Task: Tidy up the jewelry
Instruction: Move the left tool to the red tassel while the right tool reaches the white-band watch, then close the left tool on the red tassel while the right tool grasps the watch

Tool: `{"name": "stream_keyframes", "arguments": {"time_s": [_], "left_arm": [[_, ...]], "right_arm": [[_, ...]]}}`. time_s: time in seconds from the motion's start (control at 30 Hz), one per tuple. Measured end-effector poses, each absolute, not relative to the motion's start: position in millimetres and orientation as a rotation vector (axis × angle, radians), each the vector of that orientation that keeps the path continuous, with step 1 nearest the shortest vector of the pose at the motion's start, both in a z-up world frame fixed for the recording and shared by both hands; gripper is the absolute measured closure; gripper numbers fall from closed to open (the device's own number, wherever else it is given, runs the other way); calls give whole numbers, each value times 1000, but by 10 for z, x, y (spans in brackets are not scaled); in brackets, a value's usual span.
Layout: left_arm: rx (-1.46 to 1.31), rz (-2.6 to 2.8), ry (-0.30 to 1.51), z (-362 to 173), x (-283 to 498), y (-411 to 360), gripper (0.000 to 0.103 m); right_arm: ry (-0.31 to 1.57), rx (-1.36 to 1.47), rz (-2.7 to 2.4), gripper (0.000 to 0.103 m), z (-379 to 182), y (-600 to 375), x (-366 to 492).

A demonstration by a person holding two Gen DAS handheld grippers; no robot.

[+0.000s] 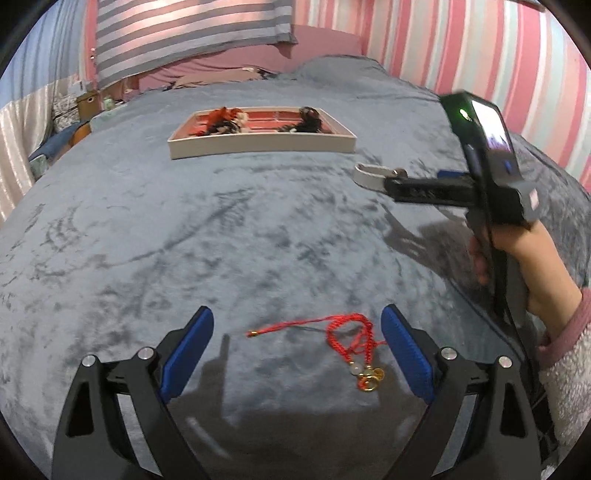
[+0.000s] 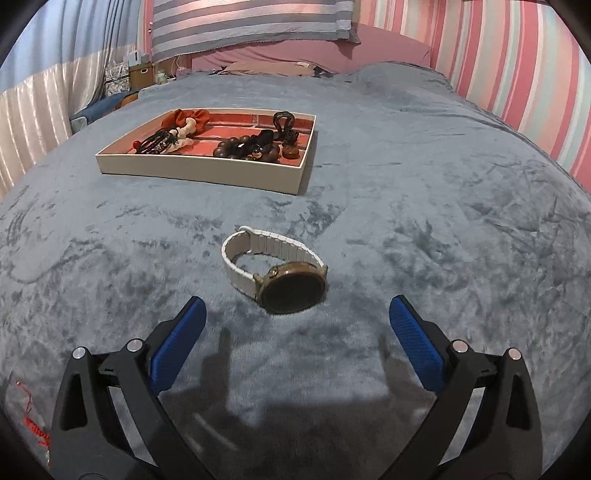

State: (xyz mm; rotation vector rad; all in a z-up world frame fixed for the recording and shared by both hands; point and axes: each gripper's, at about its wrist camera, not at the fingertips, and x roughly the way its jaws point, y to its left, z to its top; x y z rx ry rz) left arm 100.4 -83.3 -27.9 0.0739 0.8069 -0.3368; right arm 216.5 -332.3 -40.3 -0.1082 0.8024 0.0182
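A red braided cord bracelet (image 1: 351,336) with a pale bead and gold charms lies on the grey-blue blanket between the fingers of my left gripper (image 1: 297,350), which is open and empty. A watch (image 2: 280,269) with a white band and dark round face lies just ahead of my right gripper (image 2: 297,332), also open and empty. In the left wrist view the right gripper (image 1: 388,181) hovers beside the watch band (image 1: 365,173). A shallow tray (image 2: 199,168) with a red lining holds scrunchies, dark beads and hair clips; it also shows in the left wrist view (image 1: 258,146).
The blanket (image 2: 424,221) covers a bed. Striped pillows (image 2: 251,26) and a pink headboard lie at the far end. A pink striped wall (image 2: 535,74) runs along the right. A curtain and small boxes (image 2: 140,72) stand at the left.
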Motion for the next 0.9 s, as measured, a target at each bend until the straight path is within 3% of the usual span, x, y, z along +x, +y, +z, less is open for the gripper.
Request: {"name": "stream_keyframes", "arguments": {"time_s": [0.23, 0.3, 0.37, 0.43, 0.57, 0.67, 0.83, 0.9], "left_arm": [[94, -357, 819, -448, 1119, -929, 17], [107, -368, 833, -501, 1153, -948, 42], [107, -367, 861, -568, 1213, -938, 55], [98, -369, 863, -588, 1247, -901, 59], [101, -368, 860, -588, 1283, -870, 77], [100, -371, 860, -599, 1294, -862, 83], [101, -367, 858, -600, 1292, -857, 90], [101, -369, 859, -606, 1282, -860, 94]], "right_arm": [[837, -119, 31, 5, -570, -3311, 2452], [841, -115, 37, 5, -585, -3318, 2525], [841, -115, 39, 5, -593, -3321, 2575], [839, -107, 44, 8, -601, -3326, 2616], [860, -82, 87, 25, -648, -3322, 2664], [861, -88, 102, 39, -653, -3290, 2663], [862, -87, 99, 47, -651, -3278, 2664], [862, -78, 98, 55, -649, -3296, 2668]]}}
